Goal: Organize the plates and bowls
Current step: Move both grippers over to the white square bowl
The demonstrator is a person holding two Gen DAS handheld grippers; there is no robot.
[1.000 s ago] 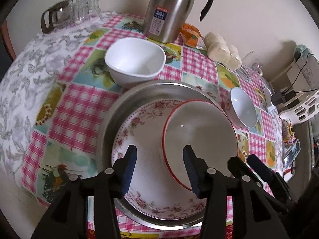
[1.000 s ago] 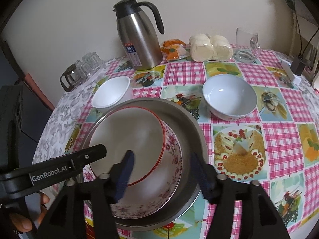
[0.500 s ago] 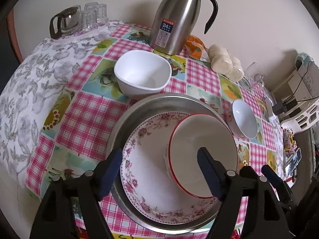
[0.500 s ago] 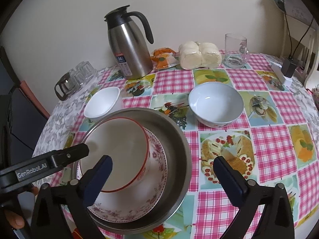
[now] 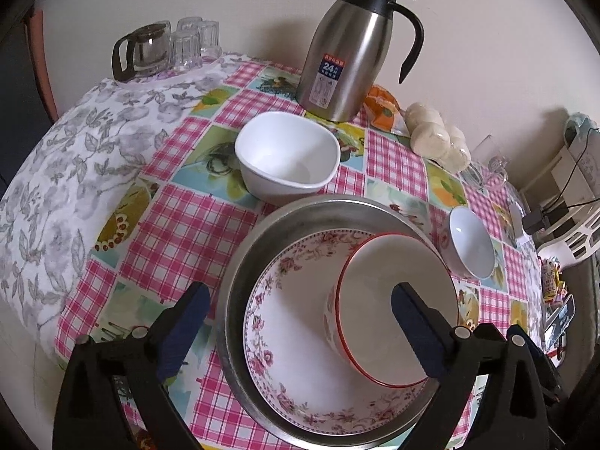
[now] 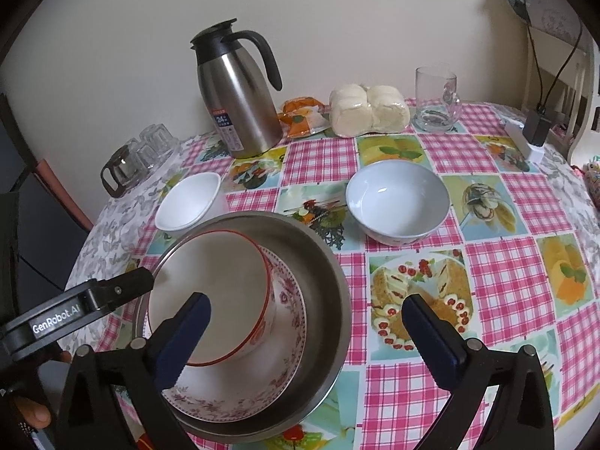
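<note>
red-rimmed bowl (image 5: 393,311) sits nested in the basin (image 5: 300,217); left gripper (image 5: 300,322) opening, right gripper (image 6: 305,333) spread, both empty; next, likely the white bowl (image 5: 288,157) at 12 o'clock.

Bowl (image 5: 393,307) in plate (image 5: 292,341), both in basin (image 5: 262,240), seemingly tilted

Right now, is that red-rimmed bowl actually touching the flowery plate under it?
Touching. In the left wrist view the red-rimmed bowl sits tilted inside the floral plate, its base resting on the plate with no gap showing.
</note>
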